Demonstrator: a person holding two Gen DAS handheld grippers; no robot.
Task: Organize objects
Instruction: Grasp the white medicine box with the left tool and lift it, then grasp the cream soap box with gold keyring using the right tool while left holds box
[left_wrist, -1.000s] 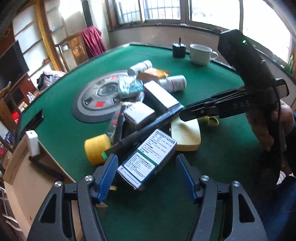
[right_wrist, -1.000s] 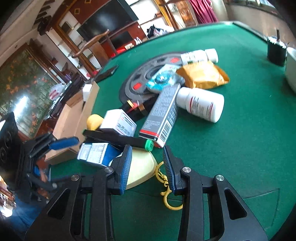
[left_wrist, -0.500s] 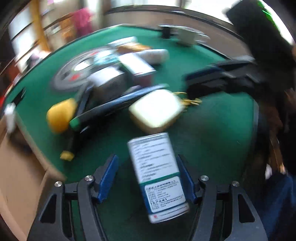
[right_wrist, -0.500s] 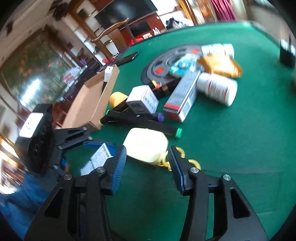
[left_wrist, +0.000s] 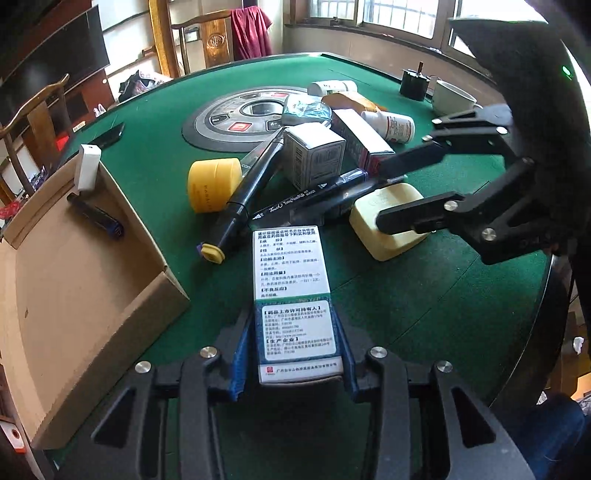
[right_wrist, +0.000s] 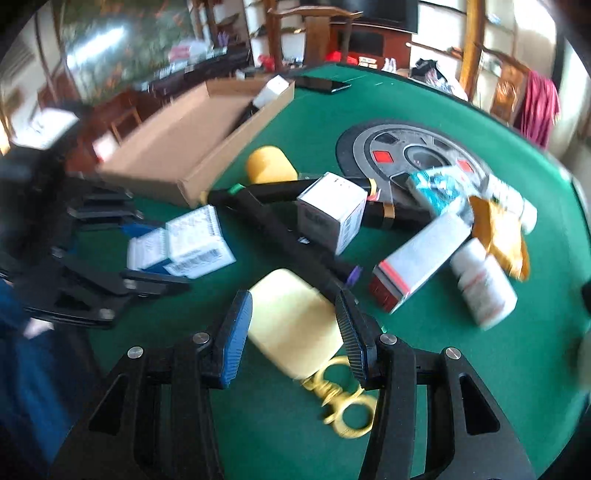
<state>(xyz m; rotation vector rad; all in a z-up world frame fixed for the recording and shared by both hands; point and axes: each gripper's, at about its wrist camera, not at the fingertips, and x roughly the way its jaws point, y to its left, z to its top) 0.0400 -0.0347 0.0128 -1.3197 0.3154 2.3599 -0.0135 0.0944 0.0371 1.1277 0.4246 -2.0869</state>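
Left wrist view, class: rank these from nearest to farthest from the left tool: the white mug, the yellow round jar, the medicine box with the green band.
1. Medicine box: between the left tool's closing fingers, at the near table edge.
2. Yellow round jar: mid-table, left of the pile, beside the black markers.
3. White mug: far right, near the table's back edge.

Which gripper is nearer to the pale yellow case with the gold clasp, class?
Right. The right gripper straddles the pale yellow case, jaws opening. The left gripper sits off to the side, closing on the green-and-white medicine box.
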